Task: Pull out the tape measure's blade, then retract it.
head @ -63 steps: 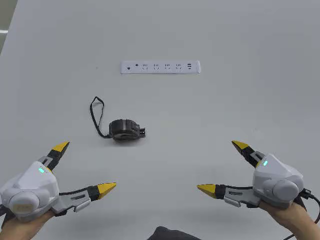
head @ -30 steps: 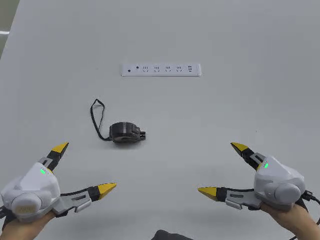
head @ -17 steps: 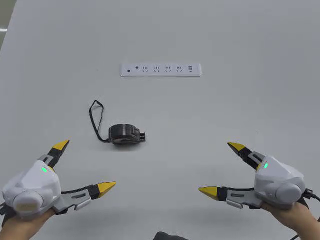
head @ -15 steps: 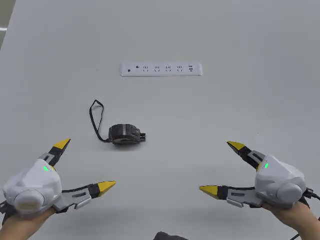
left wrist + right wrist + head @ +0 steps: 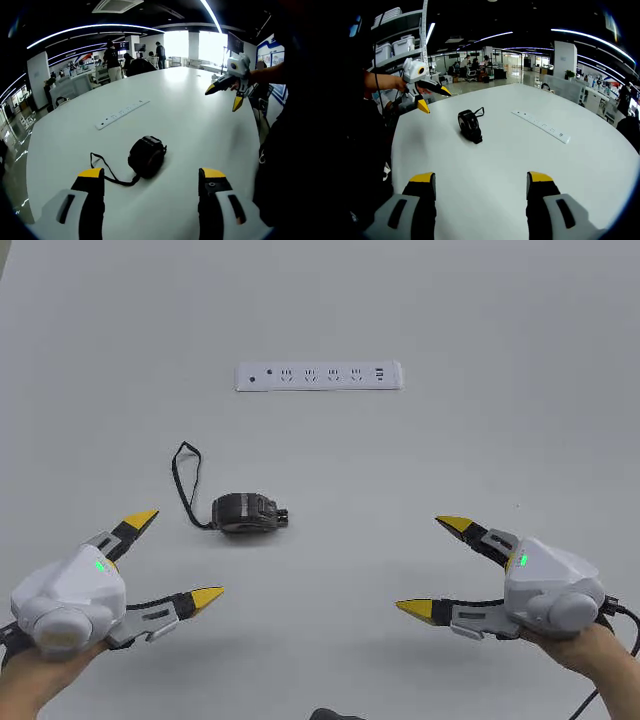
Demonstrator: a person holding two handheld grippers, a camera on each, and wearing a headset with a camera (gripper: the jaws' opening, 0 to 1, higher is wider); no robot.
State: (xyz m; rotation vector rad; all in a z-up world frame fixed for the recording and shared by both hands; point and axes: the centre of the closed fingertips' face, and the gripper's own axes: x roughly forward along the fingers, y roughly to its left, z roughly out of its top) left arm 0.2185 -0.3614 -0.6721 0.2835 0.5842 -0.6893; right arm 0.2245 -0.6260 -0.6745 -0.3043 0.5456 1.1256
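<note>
A white desk [image 5: 480, 320] is set in an open office lit by curved ceiling light strips [image 5: 90, 27]; storage shelves [image 5: 400, 30] and bright windows [image 5: 210, 47] are seen beyond.

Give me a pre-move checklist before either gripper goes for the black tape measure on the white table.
1. Black round tape measure lies free on the white table, touching neither gripper: ok.
2. Blade fully retracted, blade hook at the case, on the side towards the right gripper: ok.
3. Left gripper open and empty: ok.
4. Right gripper open and empty: ok.
5. Black wrist strap loops away on the side opposite the hook, out of the pull path: ok.
6. Blade lock released: cannot tell.
</note>
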